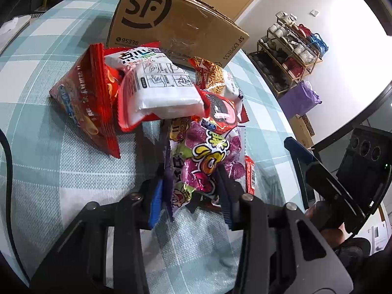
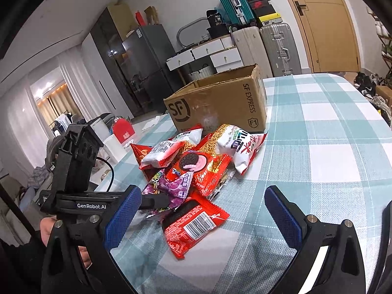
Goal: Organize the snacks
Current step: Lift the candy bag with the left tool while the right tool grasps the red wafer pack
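A pile of snack packets lies on the teal checked tablecloth [image 1: 49, 171] in front of an open cardboard box [image 1: 176, 24] [image 2: 220, 103]. My left gripper [image 1: 192, 196] is shut on the near end of a purple candy bag [image 1: 208, 161] [image 2: 171, 186], which sits between its blue pads. Behind it lie a red chip bag [image 1: 85, 103], a white and red packet [image 1: 159, 90] and a red cookie packet [image 1: 220, 112] [image 2: 196, 166]. My right gripper [image 2: 203, 218] stands open just above a red barcode packet [image 2: 193, 225], touching nothing.
A black cable [image 1: 7, 171] curves along the table's left edge. Bare cloth [image 2: 330, 159] stretches to the right of the pile. Off the table stand a shoe rack [image 1: 289, 49], a purple bag [image 1: 299, 98], suitcases [image 2: 269, 46] and a dark fridge [image 2: 142, 68].
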### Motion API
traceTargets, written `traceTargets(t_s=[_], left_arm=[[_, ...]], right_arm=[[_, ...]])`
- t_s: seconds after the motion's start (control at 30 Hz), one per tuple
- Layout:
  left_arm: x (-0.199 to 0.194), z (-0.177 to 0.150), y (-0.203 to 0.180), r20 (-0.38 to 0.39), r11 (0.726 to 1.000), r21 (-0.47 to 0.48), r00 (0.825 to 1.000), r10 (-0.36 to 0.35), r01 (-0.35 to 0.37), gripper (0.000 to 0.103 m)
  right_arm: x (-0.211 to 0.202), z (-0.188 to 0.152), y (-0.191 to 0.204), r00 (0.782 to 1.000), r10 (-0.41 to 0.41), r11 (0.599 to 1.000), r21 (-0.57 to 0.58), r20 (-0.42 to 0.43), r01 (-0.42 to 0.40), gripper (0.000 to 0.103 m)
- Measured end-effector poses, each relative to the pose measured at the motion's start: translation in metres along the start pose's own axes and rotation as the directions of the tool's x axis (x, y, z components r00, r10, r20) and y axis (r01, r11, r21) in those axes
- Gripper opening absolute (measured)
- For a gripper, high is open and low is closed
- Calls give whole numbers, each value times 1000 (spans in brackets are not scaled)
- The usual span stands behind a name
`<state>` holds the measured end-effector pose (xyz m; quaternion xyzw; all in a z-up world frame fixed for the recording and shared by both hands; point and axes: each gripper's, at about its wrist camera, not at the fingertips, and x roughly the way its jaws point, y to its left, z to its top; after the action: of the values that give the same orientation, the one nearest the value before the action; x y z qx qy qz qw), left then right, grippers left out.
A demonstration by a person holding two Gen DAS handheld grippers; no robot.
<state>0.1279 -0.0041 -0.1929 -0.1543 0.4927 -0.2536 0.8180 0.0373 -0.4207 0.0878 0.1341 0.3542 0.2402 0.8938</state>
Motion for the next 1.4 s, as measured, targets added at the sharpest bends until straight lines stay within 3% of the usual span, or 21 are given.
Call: traceTargets(t_s=[0.27, 0.53, 0.77, 1.03, 1.23, 1.4], left_arm=[[-21, -9, 10, 29, 998, -53, 999, -37, 38, 31], [-48, -20, 16, 75, 1000, -13, 997, -28, 29, 31], [-104, -35, 13, 171, 1000, 13, 985, -17, 15, 31], [-159, -51, -1, 284, 990, 71, 954, 95, -120, 31], [-173, -60, -1, 289, 992, 98, 956, 51, -82, 32], [-173, -65, 13, 284, 997, 60, 958, 36, -56, 32]], right_arm=[[-2, 0, 2, 1000, -2, 1000, -4, 3, 2, 102], [-1, -2, 2, 1000, -5, 1000, 11, -14, 5, 102], [5, -7, 4, 998, -19, 1000, 23, -62, 21, 102], [28, -17, 11, 987, -19, 999, 38, -162, 25, 102], [44, -23, 19, 972, -46, 998, 34, -232, 55, 102], [54, -25, 26, 964, -76, 996, 31, -254, 87, 102]])
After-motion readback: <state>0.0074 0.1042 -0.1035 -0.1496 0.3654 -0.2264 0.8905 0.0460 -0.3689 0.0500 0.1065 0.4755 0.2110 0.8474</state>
